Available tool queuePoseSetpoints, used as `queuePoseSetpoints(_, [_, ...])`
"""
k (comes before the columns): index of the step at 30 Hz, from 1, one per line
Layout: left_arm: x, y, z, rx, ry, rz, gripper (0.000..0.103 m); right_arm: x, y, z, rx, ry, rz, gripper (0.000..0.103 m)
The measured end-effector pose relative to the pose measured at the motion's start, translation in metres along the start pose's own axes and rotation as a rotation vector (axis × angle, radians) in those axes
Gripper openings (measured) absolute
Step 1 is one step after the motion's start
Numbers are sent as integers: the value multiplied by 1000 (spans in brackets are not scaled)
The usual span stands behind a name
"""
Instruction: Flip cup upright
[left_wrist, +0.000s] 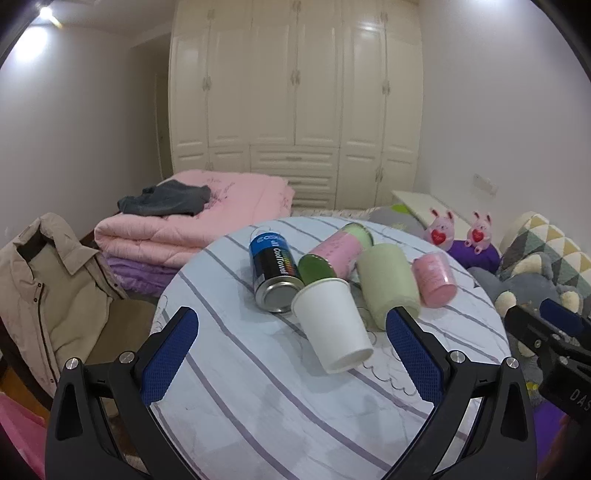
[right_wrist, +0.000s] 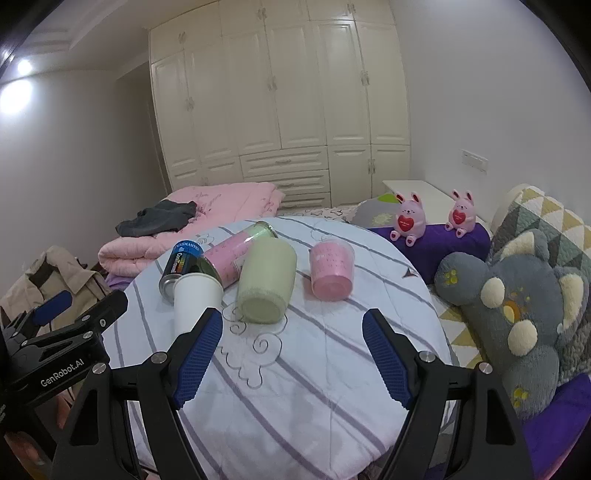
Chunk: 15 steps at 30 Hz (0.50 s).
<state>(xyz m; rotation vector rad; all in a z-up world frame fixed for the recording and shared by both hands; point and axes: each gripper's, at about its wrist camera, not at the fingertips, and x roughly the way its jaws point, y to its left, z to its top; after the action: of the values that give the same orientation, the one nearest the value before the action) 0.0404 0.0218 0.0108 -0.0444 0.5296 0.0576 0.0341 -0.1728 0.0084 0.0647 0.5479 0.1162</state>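
A white paper cup (left_wrist: 330, 326) lies on its side on the round striped table (left_wrist: 258, 406), its base toward me, its mouth against a blue and black can (left_wrist: 271, 271). It also shows in the right wrist view (right_wrist: 195, 299). My left gripper (left_wrist: 291, 334) is open and empty, just short of the cup, fingers on either side. My right gripper (right_wrist: 291, 334) is open and empty, in front of a pale green cup (right_wrist: 266, 284) that lies on its side. The right gripper also shows at the right edge of the left wrist view (left_wrist: 546, 325).
A pink cup (right_wrist: 330, 273), a pink and green jar (right_wrist: 236, 254) and the can (right_wrist: 181, 267) also lie on the table. Folded pink quilts (left_wrist: 192, 225), a beige jacket (left_wrist: 48, 291), a grey plush (right_wrist: 517, 310) and pink bunny toys (right_wrist: 408, 218) surround it.
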Motion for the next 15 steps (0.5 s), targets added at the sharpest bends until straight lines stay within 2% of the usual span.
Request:
queuePoseSetpoints(7, [37, 7, 29, -42, 85, 39, 103, 23, 4, 27, -11, 34, 2, 80])
queuePoseSetpoints(15, [106, 20, 52, -113, 280, 77, 103, 58, 11, 58, -44, 90, 25, 80])
